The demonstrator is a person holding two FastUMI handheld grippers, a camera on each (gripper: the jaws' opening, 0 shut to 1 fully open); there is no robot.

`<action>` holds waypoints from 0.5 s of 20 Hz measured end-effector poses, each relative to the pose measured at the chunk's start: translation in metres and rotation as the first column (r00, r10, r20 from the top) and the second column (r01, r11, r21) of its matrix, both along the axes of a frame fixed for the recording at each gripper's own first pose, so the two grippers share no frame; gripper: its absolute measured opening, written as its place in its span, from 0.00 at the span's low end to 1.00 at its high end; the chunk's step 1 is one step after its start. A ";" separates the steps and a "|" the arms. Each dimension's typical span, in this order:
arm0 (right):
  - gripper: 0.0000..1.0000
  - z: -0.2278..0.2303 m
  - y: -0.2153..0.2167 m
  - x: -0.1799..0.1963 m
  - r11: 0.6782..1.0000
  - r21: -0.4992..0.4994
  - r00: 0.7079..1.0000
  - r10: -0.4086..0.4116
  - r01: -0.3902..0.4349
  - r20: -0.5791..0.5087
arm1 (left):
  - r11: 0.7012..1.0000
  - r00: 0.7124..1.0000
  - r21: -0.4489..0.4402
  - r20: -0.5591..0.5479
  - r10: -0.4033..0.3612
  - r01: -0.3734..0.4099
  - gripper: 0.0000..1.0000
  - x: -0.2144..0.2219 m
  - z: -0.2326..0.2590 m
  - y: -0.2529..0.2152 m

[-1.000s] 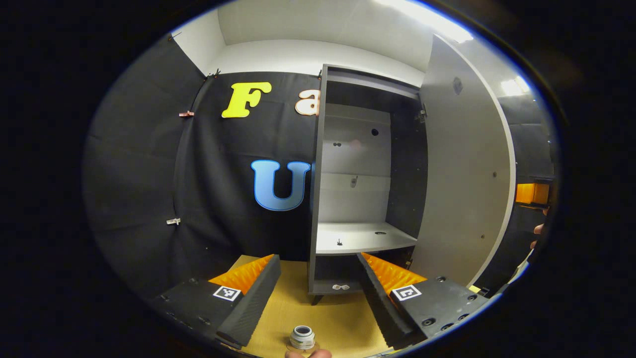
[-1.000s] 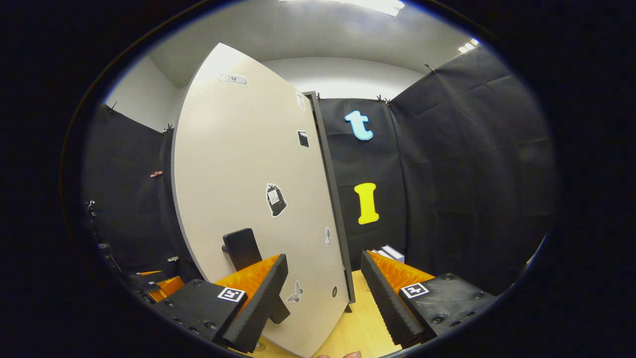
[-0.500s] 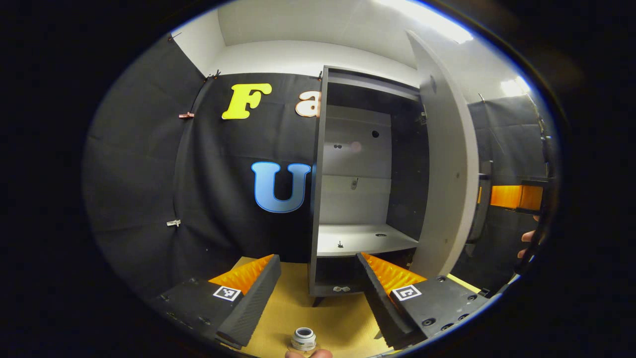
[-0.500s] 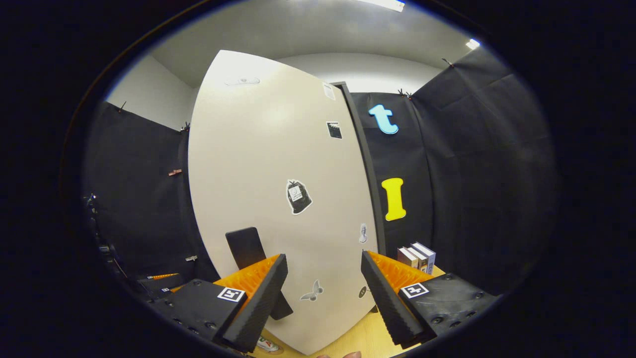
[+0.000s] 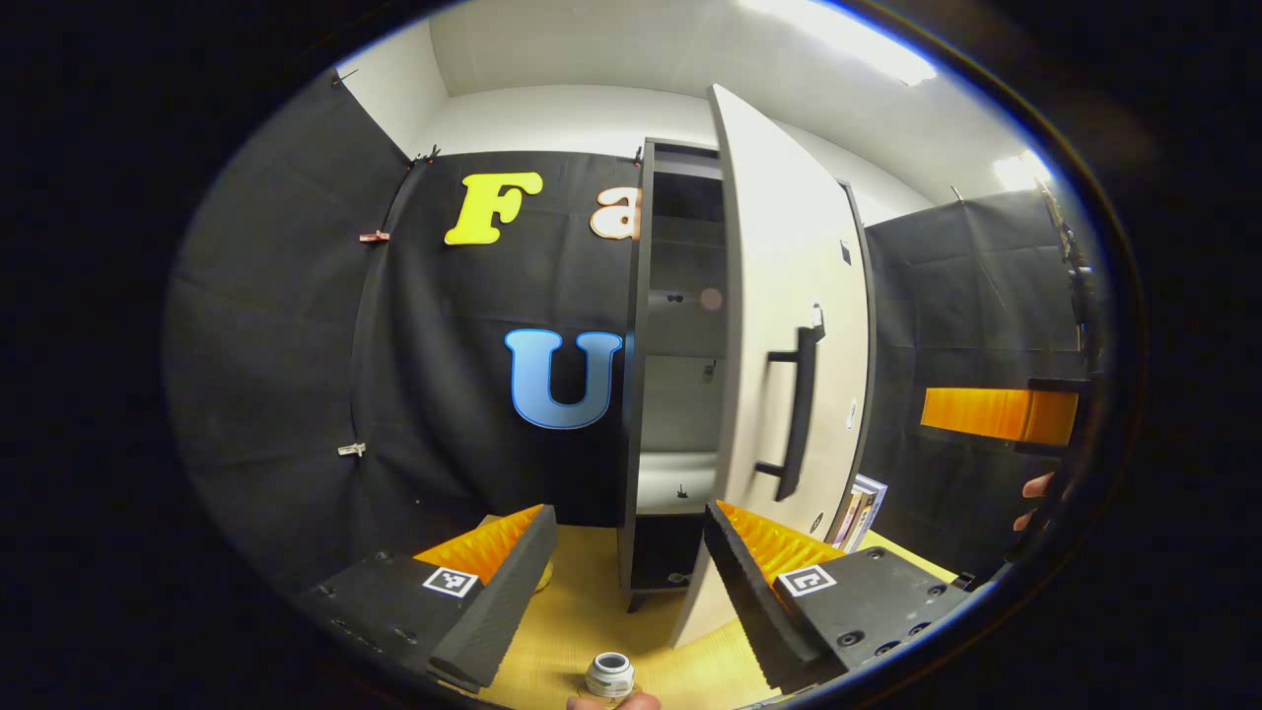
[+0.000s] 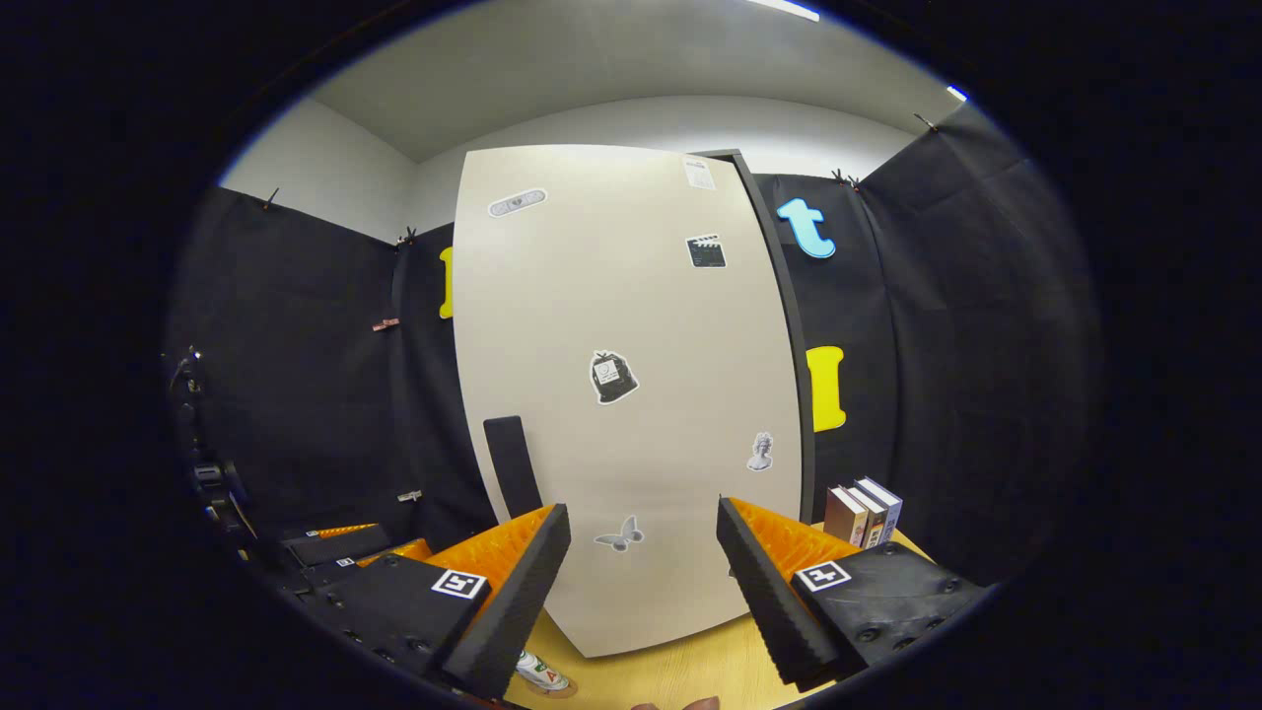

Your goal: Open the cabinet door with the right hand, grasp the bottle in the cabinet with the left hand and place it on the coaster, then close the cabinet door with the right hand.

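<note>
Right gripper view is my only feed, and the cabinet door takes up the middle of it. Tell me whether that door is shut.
Observer: Not shut. In the left gripper view the cabinet door stands ajar, and the gap at its free edge shows the shelf inside.
Operator: Report where my gripper sits against the handle.
Observer: The right gripper is off to the side of the handle and apart from it, with dark wall between them.
Operator: Confirm the bottle is out of the cabinet.
Observer: It is out. The bottle stands upright on the table, low between the open jaws of the left gripper.
</note>
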State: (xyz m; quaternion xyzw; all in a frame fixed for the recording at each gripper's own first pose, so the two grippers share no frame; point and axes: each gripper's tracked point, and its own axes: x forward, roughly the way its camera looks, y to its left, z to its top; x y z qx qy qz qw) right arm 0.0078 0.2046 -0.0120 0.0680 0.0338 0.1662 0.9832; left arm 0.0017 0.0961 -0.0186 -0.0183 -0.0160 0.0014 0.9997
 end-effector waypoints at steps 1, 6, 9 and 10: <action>0.98 0.000 -0.001 0.000 1.000 -0.002 1.000 -0.005 0.005 0.000 | 1.000 1.000 0.003 0.002 -0.001 0.001 0.95 -0.001 0.001 -0.001; 0.97 -0.003 -0.011 -0.002 0.999 -0.024 1.000 -0.028 0.028 0.003 | 1.000 1.000 0.017 0.015 -0.013 0.013 0.95 -0.004 0.008 -0.009; 0.98 -0.004 -0.016 -0.002 0.999 -0.031 0.999 -0.042 0.043 0.002 | 0.999 0.999 0.025 0.019 -0.025 0.025 0.94 -0.007 0.011 -0.016; 0.98 -0.005 -0.018 -0.004 0.998 -0.035 0.999 -0.047 0.047 0.002 | 0.999 0.999 0.027 0.020 -0.029 0.028 0.94 -0.008 0.011 -0.018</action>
